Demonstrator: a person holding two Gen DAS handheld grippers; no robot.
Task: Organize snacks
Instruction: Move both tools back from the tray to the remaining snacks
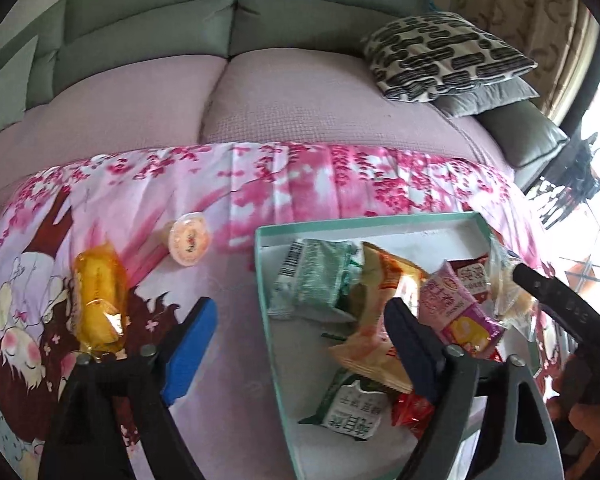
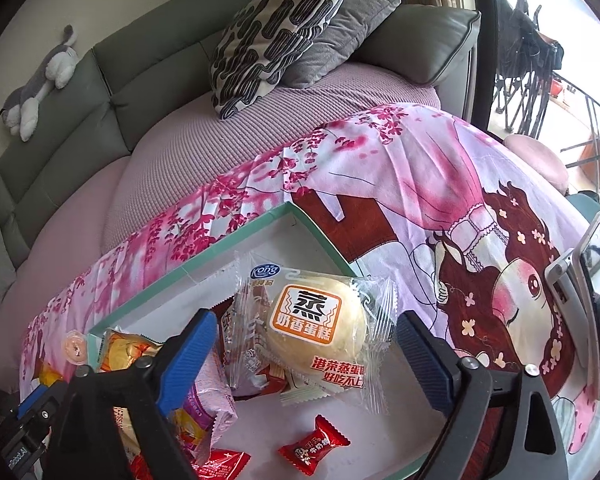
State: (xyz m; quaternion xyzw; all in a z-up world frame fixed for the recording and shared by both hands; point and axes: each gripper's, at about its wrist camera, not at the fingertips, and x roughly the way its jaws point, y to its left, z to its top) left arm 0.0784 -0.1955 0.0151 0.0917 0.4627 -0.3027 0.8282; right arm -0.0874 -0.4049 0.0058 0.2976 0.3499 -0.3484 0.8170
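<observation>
Left gripper (image 1: 300, 328) spread wide, holding nothing, hovering over the left rim of the teal-edged box (image 1: 265, 276). Right gripper (image 2: 304, 344) also spread, nothing pinched; steamed cake pack (image 2: 320, 328) lies between its fingers on top of the snack pile, contact unclear.

Only the left wrist view shows the yellow cake pack (image 1: 98, 300) at 9 o'clock and the jelly cup (image 1: 189, 242) at 10 o'clock, both outside the box on the pink printed cloth (image 1: 140, 200). It also shows the green packet (image 1: 320, 276) and pink packet (image 1: 460, 312) in the box.

Only the right wrist view shows the red candy (image 2: 314, 446) at 6 o'clock on bare box floor, and a plush toy (image 2: 40, 84) on the sofa back at 10 o'clock.

The box's far corner has bare floor. Open cloth lies between jelly cup and box rim.
</observation>
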